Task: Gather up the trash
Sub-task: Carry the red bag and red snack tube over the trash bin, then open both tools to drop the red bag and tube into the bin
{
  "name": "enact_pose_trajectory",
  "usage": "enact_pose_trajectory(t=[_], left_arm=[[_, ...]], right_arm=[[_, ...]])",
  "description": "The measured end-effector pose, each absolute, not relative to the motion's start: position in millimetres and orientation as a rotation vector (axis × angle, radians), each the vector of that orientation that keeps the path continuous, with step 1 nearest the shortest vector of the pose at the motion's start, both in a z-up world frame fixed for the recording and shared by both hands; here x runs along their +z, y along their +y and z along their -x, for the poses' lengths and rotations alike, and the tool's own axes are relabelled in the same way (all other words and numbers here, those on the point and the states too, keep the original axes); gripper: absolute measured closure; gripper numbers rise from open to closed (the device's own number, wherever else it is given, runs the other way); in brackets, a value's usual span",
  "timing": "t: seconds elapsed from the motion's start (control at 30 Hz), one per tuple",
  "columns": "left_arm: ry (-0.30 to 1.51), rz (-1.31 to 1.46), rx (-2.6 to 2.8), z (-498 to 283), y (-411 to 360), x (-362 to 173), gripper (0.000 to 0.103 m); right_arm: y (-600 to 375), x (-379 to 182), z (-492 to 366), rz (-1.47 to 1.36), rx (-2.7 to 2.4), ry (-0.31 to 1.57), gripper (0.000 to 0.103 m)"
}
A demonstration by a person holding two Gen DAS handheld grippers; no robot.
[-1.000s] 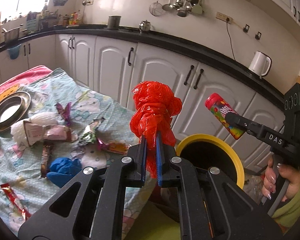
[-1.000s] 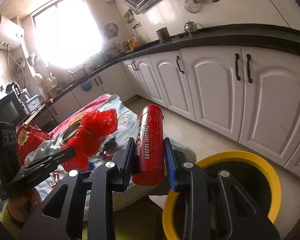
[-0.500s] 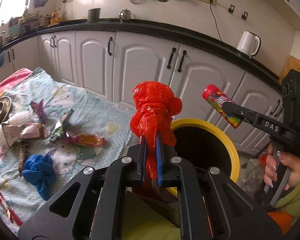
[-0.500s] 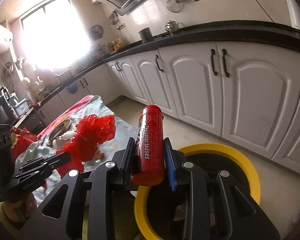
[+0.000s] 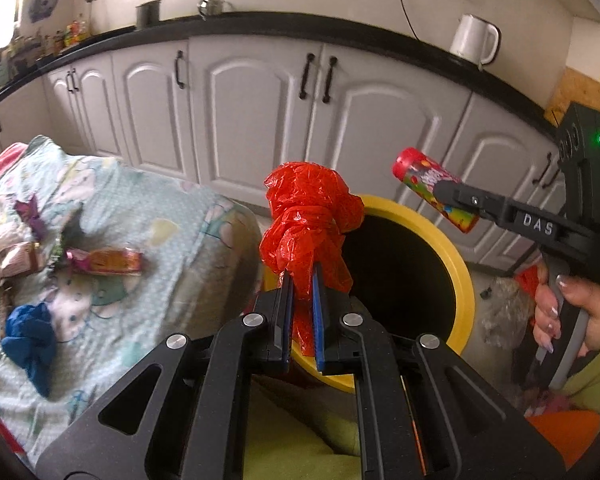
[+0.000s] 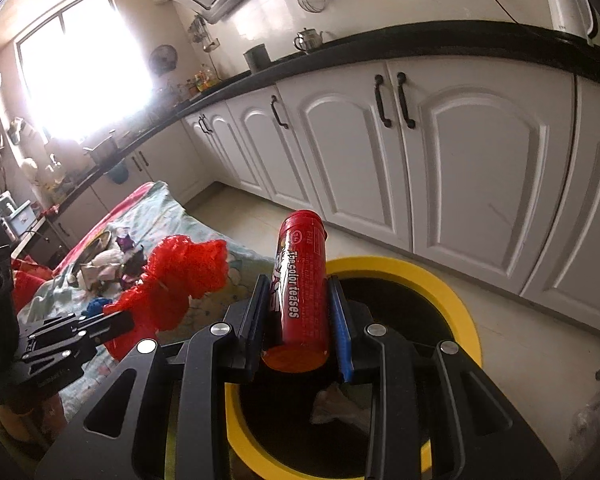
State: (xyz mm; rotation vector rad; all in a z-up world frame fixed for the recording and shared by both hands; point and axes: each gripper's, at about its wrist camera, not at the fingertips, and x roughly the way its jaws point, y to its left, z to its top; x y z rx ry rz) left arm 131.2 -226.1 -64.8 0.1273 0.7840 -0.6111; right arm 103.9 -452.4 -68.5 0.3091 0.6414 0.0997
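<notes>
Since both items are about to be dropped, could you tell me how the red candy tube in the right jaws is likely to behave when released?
The red candy tube looks rigid, keeping its round shape in the right gripper. It is probably light. Smooth and cylindrical, it may slip straight down into the yellow-rimmed bin and would roll on a flat surface.

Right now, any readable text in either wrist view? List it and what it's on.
"color teases": side of the red candy tube, held in the right gripper; the letters before it are unclear.
"DAS": finger of the right gripper, seen in the left wrist view.
Fine print on the red candy tube: too small to read.
Snack wrappers on the table: blurred, unreadable.
</notes>
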Motion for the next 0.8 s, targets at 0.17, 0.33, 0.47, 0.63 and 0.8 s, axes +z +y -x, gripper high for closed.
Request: enact_pose_trajectory(t=[0.17, 0.33, 0.47, 0.63, 0.8], left_arm=[[0.831, -0.164, -0.639, -128.6, -242.9, -81.1, 0.099], [0.870, -0.183, -0.661, -127.6, -254.3, -94.0, 0.099], [0.892, -0.193, -0.675, -126.8, -261.0, -101.3, 0.099], [0.908, -0.199, -0.681, -127.8, -265.7, -105.8, 0.098], [0.916, -0.182, -0.669, -134.0, -263.9, -106.8, 0.087]], right_arm=[[-461.8, -78.7, -103.5, -0.309, 0.089, 0.674, 0.075], [-468.3, -89.3, -103.6, -0.301, 0.079, 0.702, 0.075], [-473.8, -99.6, -103.4, -0.316, 0.072, 0.730, 0.075], [-475.9, -107.5, -105.9, -0.327, 0.069, 0.749, 0.075], [-477.9, -113.4, -108.2, -0.345, 0.071, 0.764, 0.075]])
